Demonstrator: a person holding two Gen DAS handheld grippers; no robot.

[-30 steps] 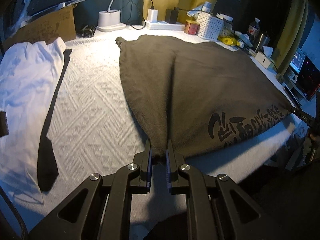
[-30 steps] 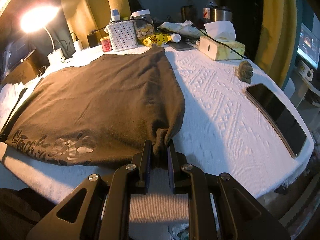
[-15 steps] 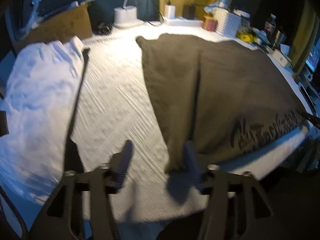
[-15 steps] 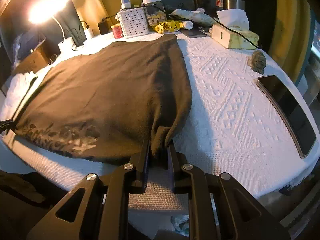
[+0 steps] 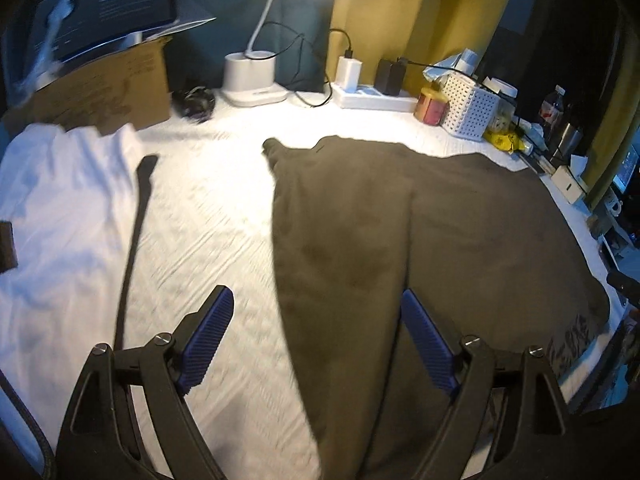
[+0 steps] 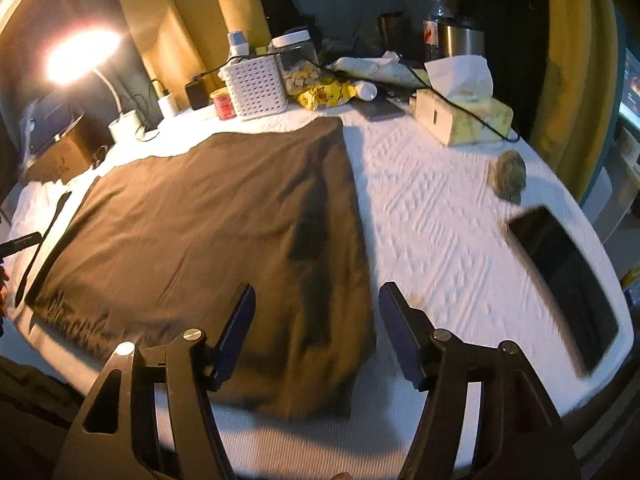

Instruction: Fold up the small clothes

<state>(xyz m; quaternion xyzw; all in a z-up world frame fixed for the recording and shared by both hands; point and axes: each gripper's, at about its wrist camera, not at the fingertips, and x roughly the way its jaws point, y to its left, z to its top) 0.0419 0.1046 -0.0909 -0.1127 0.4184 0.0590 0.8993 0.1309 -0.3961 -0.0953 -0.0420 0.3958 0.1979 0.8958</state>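
A dark brown garment (image 5: 400, 220) with black lettering near its hem lies spread flat on the white textured table cover (image 5: 208, 208). My left gripper (image 5: 316, 296) hovers over its near left edge. The jaws are opening and stand wide, and the blue pads (image 5: 208, 336) touch no cloth. In the right wrist view the same garment (image 6: 200, 220) fills the left half. My right gripper (image 6: 317, 288) hangs above its near right corner, jaws also opening wide, with the fabric lying loose below them.
A white garment (image 5: 60, 200) and a thin black strip (image 5: 134, 240) lie at the left. A cardboard box (image 5: 104, 96), lamp base (image 5: 250, 80) and white basket (image 5: 472, 108) line the back. On the right are a tissue box (image 6: 464, 116), a small grey lump (image 6: 510, 176) and a phone (image 6: 568, 280).
Both grippers were shut on the garment's near corners. They have let go and spread wide, the left one first, and both have drawn back and up a little. The garment has settled flat.
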